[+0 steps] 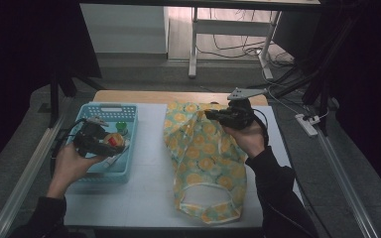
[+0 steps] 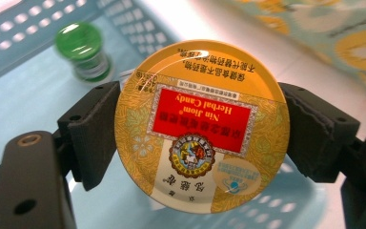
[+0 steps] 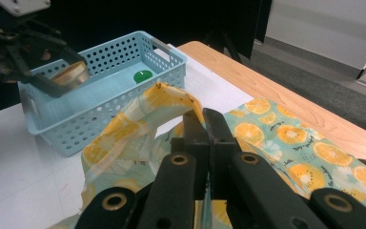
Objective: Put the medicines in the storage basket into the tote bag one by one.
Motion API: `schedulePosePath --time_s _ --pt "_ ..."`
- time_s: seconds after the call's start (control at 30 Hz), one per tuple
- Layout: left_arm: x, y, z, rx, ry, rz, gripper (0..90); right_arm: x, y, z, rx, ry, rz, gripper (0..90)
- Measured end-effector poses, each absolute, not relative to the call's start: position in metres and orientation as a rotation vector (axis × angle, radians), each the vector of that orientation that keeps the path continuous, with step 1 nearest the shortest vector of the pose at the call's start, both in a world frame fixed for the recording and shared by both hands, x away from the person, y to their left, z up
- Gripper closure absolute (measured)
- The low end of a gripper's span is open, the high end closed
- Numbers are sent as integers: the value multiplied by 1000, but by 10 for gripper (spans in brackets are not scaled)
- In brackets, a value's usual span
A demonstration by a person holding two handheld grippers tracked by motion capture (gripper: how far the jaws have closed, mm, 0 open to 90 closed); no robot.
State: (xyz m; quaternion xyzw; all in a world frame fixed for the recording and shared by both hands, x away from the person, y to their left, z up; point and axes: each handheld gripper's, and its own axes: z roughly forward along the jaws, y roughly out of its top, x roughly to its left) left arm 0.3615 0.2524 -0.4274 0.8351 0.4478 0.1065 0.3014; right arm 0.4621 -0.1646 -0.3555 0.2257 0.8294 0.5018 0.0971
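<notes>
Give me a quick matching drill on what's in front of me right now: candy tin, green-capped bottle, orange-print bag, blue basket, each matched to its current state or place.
Things:
1. candy tin
2. green-capped bottle
3. orange-print bag
4. blue basket

States:
A. sits on the table's left side, holding the bottle
B. clamped between the left gripper's jaws, above the basket
C. stands on the basket floor, untouched
D. its edge is pinched and lifted by the right gripper

Pairs: 1-B, 2-C, 3-D, 4-A
</notes>
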Motion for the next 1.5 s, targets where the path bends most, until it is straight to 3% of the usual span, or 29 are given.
schedulePosePath --time_s 1.5 --pt "354 86 -419 2308 663 35 203 466 -164 -364 684 2463 1465 898"
